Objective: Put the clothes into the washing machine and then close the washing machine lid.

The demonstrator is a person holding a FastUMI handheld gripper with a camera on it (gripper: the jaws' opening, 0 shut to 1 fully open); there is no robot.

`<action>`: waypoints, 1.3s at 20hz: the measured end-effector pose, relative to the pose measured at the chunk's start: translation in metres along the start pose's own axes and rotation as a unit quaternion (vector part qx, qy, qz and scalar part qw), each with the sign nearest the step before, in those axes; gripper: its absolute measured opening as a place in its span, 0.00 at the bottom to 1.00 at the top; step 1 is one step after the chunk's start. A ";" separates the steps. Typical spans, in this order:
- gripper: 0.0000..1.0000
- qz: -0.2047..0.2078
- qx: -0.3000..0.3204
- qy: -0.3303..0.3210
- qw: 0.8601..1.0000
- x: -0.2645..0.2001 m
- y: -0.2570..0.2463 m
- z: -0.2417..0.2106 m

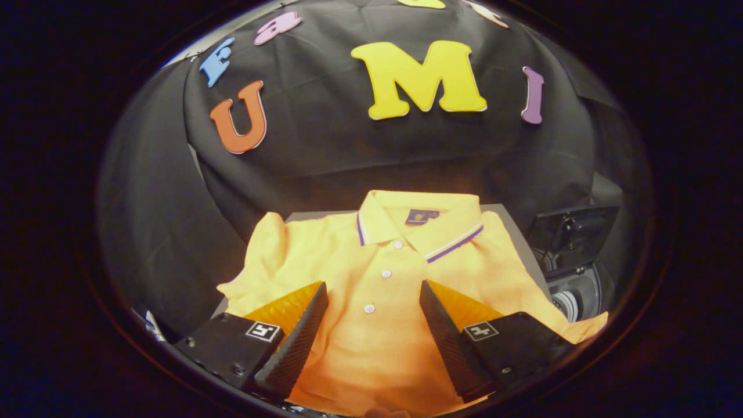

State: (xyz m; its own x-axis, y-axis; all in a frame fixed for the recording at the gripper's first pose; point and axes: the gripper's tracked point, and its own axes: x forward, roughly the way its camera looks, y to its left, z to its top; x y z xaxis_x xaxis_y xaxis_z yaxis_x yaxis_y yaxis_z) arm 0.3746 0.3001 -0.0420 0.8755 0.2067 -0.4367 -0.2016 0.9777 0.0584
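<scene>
Fabric slip is your main risk here. Your gripper hangs over the yellow polo shirt with its fingers spread wide apart and holding nothing; the button placket runs up the gap between them. If you close on the top layer alone, you will likely lift only a fold, and the rest of the shirt will trail and drag across the grey table it lies on. A trailing sleeve or hem could then catch on the rim of the washing machine, which sits beyond and to the right of your right finger with its lid standing open. The shirt's right sleeve already reaches out toward that machine, so watch that side most.

The shirt lies flat, front up, directly under and ahead of the fingers. Its long axis runs straight away from you along the line of the fingers: the striped collar points away, beyond the fingertips, and the hem lies nearest you, beneath the gripper. The sleeves spread out to either side, past both fingers.
</scene>
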 end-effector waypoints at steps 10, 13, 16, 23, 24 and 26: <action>1.00 -0.029 -0.081 -0.009 0.996 0.011 -0.003 -0.009; 1.00 -0.034 -0.101 -0.023 0.994 0.010 -0.004 -0.010; 1.00 -0.033 -0.102 -0.025 0.994 0.010 -0.003 -0.012; 0.20 0.006 -0.126 -0.021 0.992 0.011 0.002 -0.009; 0.10 0.009 -0.122 -0.017 0.992 0.011 0.002 -0.009; 0.06 0.026 -0.101 -0.005 0.994 0.010 0.003 -0.007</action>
State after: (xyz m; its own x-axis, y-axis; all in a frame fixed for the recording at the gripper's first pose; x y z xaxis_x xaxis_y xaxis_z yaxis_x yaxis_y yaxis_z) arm 0.3800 0.3050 -0.0526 0.8660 0.2584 -0.4280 -0.3303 0.9384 -0.1019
